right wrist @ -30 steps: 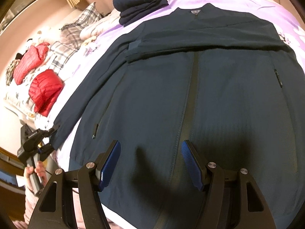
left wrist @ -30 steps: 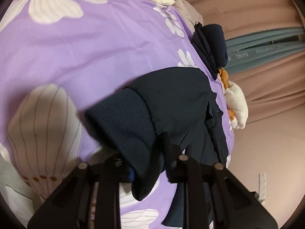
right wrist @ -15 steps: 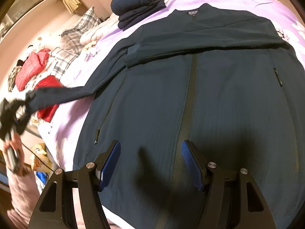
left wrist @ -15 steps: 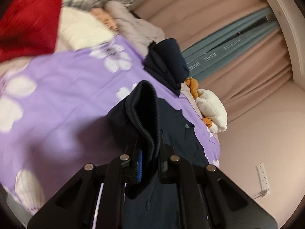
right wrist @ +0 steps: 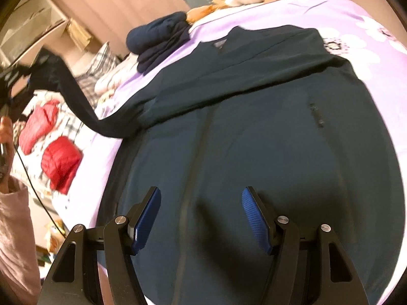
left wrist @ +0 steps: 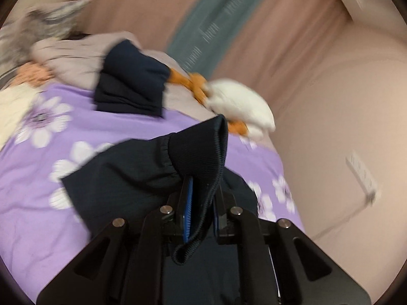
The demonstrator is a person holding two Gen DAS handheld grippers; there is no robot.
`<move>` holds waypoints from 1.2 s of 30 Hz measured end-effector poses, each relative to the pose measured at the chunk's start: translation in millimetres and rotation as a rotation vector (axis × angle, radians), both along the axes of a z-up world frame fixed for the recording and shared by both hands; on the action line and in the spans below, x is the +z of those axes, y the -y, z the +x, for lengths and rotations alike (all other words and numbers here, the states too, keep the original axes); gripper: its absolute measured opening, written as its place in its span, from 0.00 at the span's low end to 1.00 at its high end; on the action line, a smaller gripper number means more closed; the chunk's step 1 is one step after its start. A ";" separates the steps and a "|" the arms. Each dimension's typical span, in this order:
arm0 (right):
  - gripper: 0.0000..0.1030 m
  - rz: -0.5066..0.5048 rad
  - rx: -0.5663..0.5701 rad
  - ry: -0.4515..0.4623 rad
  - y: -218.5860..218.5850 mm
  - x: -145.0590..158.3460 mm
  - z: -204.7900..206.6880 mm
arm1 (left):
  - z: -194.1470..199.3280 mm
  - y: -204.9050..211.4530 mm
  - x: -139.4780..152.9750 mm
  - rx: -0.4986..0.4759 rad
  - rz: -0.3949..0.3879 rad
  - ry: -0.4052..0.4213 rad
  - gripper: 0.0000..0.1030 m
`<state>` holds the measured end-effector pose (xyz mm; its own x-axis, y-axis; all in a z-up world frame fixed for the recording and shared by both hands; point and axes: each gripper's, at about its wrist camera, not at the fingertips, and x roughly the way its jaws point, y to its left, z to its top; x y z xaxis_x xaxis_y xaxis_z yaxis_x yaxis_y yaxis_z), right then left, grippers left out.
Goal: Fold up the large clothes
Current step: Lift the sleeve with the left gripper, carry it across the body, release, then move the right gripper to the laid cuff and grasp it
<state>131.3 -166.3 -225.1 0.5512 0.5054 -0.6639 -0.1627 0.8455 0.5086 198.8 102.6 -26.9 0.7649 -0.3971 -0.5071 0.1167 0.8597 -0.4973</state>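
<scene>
Left gripper [left wrist: 201, 203] pinches the jacket's ribbed cuff [left wrist: 201, 152], jaws easing apart, sleeve lifted; right gripper [right wrist: 201, 218] gapes empty just above the navy jacket [right wrist: 254, 139] on the bed [right wrist: 368, 25].

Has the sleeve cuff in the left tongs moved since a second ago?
Yes. The sleeve cuff, pinched in the left tongs, has risen off the purple bedspread and now hangs above the red jackets, in the right wrist view.

Warm dim light, motion blur, fisheye vignette
</scene>
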 end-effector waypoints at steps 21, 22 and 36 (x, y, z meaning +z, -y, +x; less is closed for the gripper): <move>0.64 0.039 -0.192 -0.064 78.0 -25.5 -8.4 | 127.3 188.7 -181.9 -0.167 0.150 -0.453 0.74; 0.64 0.039 -0.196 -0.065 78.4 -25.4 -7.9 | 126.4 188.1 -179.8 -0.193 0.133 -0.460 0.74; 0.66 0.163 -0.063 0.003 44.6 -1.7 88.1 | 20.6 13.5 -120.5 -0.028 0.059 -0.199 0.88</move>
